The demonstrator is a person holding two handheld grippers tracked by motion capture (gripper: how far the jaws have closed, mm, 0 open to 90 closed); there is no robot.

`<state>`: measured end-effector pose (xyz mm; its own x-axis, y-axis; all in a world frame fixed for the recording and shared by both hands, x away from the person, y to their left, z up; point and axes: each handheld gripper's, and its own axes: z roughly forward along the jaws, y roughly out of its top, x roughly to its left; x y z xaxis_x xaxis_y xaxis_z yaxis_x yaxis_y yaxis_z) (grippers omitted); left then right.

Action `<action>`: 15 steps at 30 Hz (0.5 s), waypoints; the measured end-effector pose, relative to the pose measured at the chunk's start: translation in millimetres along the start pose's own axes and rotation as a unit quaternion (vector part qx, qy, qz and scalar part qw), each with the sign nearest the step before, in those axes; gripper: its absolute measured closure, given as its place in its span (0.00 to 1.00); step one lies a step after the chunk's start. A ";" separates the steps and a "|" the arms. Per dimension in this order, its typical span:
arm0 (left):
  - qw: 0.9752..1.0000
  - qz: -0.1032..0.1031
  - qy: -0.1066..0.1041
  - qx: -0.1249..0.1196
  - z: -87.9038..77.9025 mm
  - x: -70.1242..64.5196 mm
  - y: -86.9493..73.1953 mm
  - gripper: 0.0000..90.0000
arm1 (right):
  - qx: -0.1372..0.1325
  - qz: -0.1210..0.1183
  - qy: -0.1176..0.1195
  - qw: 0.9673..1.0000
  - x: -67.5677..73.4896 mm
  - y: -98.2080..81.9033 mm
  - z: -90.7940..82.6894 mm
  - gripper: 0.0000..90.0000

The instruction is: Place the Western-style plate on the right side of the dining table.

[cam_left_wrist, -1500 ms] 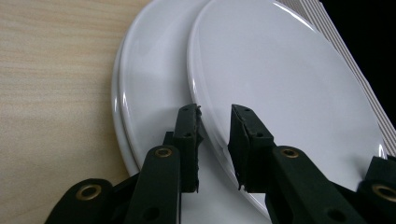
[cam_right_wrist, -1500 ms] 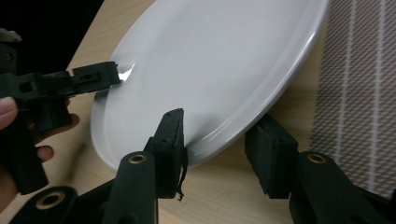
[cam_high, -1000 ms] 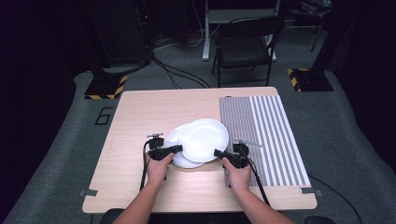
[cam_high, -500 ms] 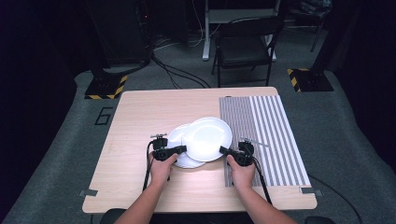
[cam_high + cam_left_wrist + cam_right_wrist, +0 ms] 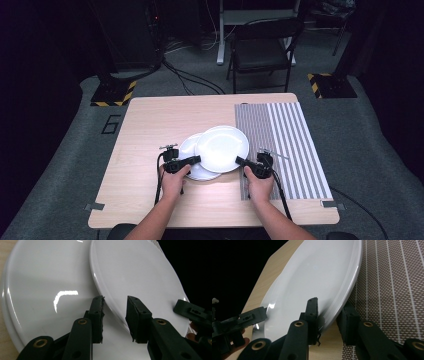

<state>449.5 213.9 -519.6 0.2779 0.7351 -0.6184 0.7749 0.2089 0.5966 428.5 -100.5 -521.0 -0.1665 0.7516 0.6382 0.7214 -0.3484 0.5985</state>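
Two white plates overlap at the middle of the wooden table [image 5: 165, 115]. The lower plate [image 5: 189, 146] [image 5: 45, 285] lies flat. The upper plate [image 5: 221, 147] [image 5: 135, 272] [image 5: 317, 277] rests tilted across it, reaching over the striped mat's edge. My right gripper [image 5: 240, 161] [image 5: 329, 307] is shut on the upper plate's near right rim. My left gripper [image 5: 196, 160] [image 5: 115, 305] straddles that plate's left rim. Its jaws have just been opening, and a gap shows beside each pad, so they are open around the rim.
A grey striped mat [image 5: 290, 145] [image 5: 392, 285] covers the table's right part. A black chair [image 5: 262, 55] stands behind the table, with cables on the floor. Bare wood lies at the far and left sides.
The left jaws have parted from the upper plate's rim. The upper plate has edged slightly to the right with the right gripper. Both hands stay nearly where they were.
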 end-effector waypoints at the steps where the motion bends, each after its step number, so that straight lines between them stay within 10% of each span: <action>1: 1.000 -0.004 -0.005 0.001 0.2 0.4 -0.9 0.74 | 0.000 0.008 0.005 1.000 -2.5 -0.6 0.6 0.79; 15: 0.998 -0.040 -0.017 -0.035 7.3 -5.7 -16.2 0.68 | 0.004 0.003 0.026 1.000 -8.8 1.5 2.6 0.79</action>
<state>439.5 201.6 -529.5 0.2376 0.6921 -0.6816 0.7539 0.3111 0.5787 432.8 -106.1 -527.0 -0.1971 0.7195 0.6659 0.7272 -0.3483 0.5915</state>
